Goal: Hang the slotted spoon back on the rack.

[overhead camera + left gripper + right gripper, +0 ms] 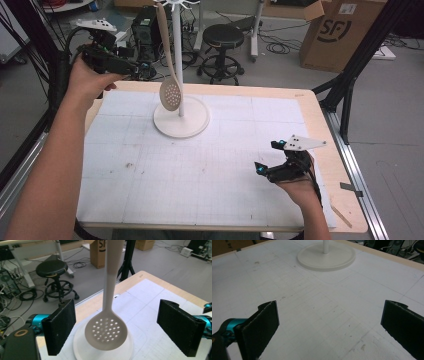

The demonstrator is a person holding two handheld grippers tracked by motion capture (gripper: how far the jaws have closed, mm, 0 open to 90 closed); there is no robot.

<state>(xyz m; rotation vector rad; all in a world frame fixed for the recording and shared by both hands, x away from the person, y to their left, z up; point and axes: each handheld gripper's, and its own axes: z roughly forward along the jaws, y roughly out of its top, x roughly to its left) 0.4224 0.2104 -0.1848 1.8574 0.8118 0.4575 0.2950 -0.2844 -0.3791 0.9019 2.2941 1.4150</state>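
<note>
Right tool (269,156), lower right of the high view: spread wide, holding nothing, parked low over the bare gridded tabletop (200,165), well apart from the work. Best left there, out of the way. Farther up, at upper left, left tool (120,327): likewise fully open and empty, raised above the tabletop's far left corner and aimed at the slotted spoon (106,332). Hanging from the top of the white stand (181,120), bowl down, just above the round base, framed between the two black pads in the left gripper view but touched by neither. Judging by that, closing in for a grasp. To do it well: advance until the pads flank the narrow handle just above the perforated bowl, or the bowl's edges if a flatter bite suits; square the pads to the flat faces; close gently so as not to set the spoon swinging; then lift upward to clear the hook before drawing back, rather than tugging sideways and tipping the stand. Beyond the tabletop, on the floor: a black stool (222,37) and, at upper right, a cardboard box (340,30) printed with a large "SF" logo. No other readable writing.
</note>
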